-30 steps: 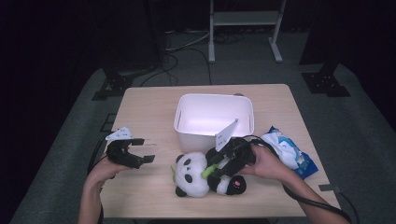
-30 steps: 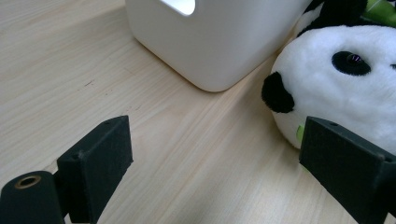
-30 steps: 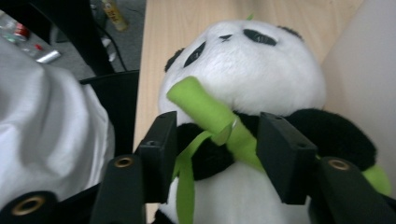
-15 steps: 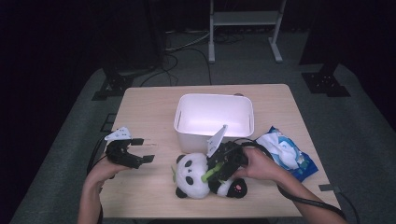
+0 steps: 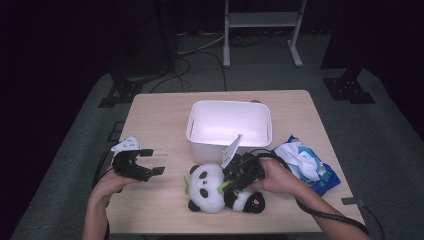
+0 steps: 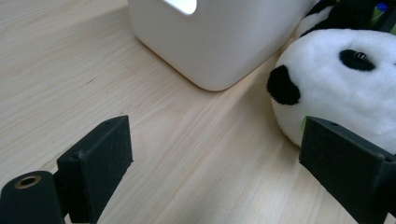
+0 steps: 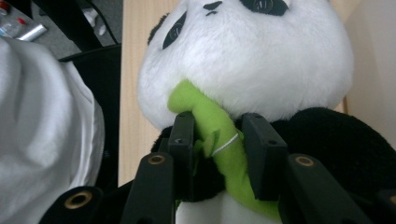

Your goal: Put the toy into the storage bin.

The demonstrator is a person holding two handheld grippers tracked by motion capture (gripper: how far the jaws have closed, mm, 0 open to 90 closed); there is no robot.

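The pale wood worktop (image 5: pixel 165 115) stands on grey carpet in a dark room, with cables and a white metal frame (image 5: pixel 260 22) on the floor beyond it. Near the front edge lies a plush panda (image 5: pixel 210 187), white head, black ears and eye patches, black body, with a green stalk (image 7: pixel 219 140) at its chest. It lies on its back, its long axis across the worktop, head toward the left hand-held gripper (image 5: pixel 152 161), feet toward the right. The right hand-held gripper (image 5: pixel 231 184) is clamped on the green stalk. The left hand-held gripper rests just left of the panda, jaws wide apart and holding nothing. A blue and white packet (image 5: pixel 305 165) lies right of the panda. Behind the panda, just beside its head, sits a white tub (image 5: pixel 229 125).
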